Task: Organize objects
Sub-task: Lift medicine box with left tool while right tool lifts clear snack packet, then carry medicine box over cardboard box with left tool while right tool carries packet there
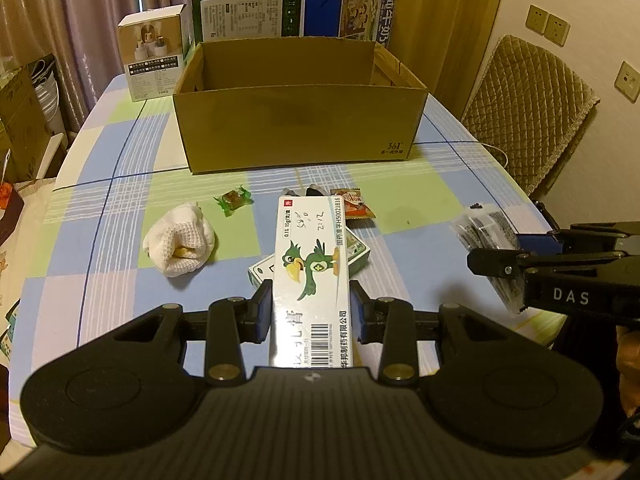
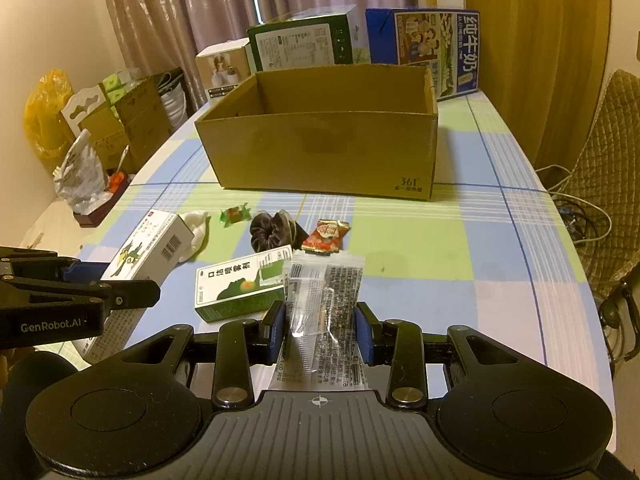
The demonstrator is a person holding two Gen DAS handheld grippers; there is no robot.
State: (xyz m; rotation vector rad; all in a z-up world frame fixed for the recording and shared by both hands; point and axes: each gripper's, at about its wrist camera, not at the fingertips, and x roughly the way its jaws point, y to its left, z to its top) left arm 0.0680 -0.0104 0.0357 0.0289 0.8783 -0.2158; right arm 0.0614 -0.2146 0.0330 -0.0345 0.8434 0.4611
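My left gripper [image 1: 311, 308] is shut on a long white box with a green bird [image 1: 314, 256], held above the table; the same white box [image 2: 154, 250] shows at the left in the right wrist view. My right gripper [image 2: 321, 328] is shut on a clear plastic packet with black print [image 2: 326, 304], seen as the packet [image 1: 486, 236] at the right in the left wrist view. An open cardboard box [image 1: 298, 120] stands ahead on the checked tablecloth. On the cloth lie a green-and-white box [image 2: 244, 288], a dark scrunchie [image 2: 272, 232], a red snack packet [image 2: 326, 236], a green-wrapped candy [image 2: 234, 214] and a white cloth [image 1: 180, 240].
Behind the cardboard box stand a green carton [image 1: 246, 10], a blue milk carton [image 1: 350, 10] and a small white box [image 1: 154, 52]. A quilted chair [image 1: 528, 108] is at the right table edge. Boxes and bags [image 2: 100, 128] crowd the floor at the left.
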